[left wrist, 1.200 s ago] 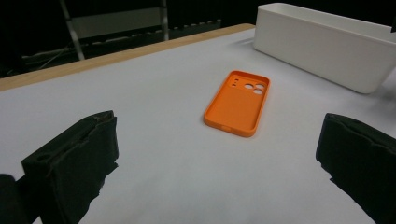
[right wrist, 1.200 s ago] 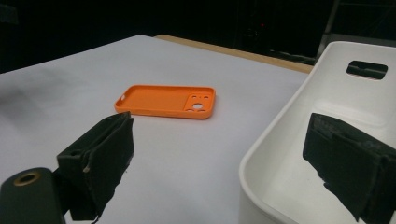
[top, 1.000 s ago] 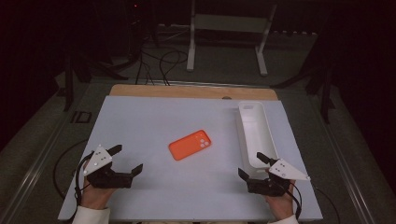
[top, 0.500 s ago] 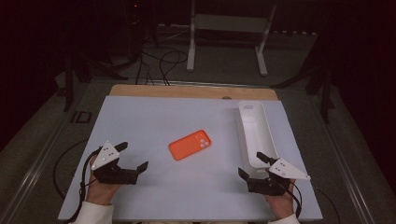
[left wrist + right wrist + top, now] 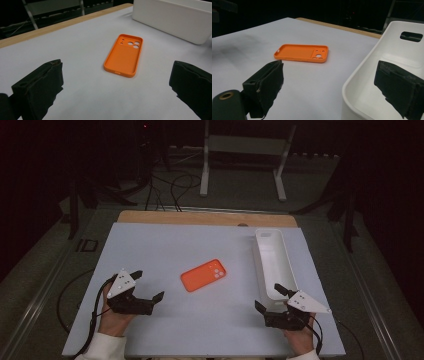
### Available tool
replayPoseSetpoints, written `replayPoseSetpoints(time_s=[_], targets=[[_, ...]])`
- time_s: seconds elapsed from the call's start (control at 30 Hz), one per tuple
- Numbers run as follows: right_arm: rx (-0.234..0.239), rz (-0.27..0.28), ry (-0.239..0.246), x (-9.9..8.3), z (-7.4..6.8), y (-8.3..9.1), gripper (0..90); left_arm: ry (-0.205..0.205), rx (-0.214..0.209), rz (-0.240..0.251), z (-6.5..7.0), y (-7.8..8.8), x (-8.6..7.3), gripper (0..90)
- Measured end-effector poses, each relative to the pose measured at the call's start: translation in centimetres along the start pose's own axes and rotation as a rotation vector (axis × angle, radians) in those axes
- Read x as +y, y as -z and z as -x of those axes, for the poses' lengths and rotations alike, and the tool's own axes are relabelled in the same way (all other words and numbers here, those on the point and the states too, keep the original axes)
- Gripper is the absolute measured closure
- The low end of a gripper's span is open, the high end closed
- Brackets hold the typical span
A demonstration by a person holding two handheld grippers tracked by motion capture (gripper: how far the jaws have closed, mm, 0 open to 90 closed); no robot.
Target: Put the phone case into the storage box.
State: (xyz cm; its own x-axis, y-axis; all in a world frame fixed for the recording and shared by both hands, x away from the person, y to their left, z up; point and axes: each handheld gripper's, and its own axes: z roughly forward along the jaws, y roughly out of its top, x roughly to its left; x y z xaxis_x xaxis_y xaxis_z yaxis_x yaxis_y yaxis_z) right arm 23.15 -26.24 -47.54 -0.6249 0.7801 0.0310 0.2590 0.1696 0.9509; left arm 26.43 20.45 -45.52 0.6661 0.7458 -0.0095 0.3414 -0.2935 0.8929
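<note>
Between the two wide-apart black jaws of the left claw [image 5: 148, 289] sits bare table [image 5: 150, 245], with one orange case [image 5: 203, 275] a bit farther, mid-table. It looks light, thin and bendy, maybe slippery; pinching a long edge seems best. Right claw [image 5: 267, 299] is open too, near the one white bin [image 5: 272, 265]. Two claws in all.

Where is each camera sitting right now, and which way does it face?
High view: above the person's side, looking forward and down on the table; both hands, left gripper, right gripper.
Left gripper view: low, facing the orange phone case between open jaws.
Right gripper view: low, jaws open over the white bin.
All share the case and bin.
</note>
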Motion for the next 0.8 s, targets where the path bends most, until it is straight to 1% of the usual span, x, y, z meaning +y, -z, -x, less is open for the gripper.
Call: replayPoseSetpoints(time_s=[0.3,0.63,0.8], targets=[[-0.004,0.001,0.001,0.0,0.1,0.0,8.6,-0.008,-0.016,-0.005,0.2,-1.0,0.7,0.0],[-0.002,0.001,0.002,0.1,0.1,0.0,8.7,-0.024,-0.02,-0.018,0.5,-1.9,1.1,0.0],[-0.003,-0.001,0.001,0.1,0.1,0.0,8.6,-0.017,-0.027,-0.021,0.7,-2.4,1.2,0.0]])
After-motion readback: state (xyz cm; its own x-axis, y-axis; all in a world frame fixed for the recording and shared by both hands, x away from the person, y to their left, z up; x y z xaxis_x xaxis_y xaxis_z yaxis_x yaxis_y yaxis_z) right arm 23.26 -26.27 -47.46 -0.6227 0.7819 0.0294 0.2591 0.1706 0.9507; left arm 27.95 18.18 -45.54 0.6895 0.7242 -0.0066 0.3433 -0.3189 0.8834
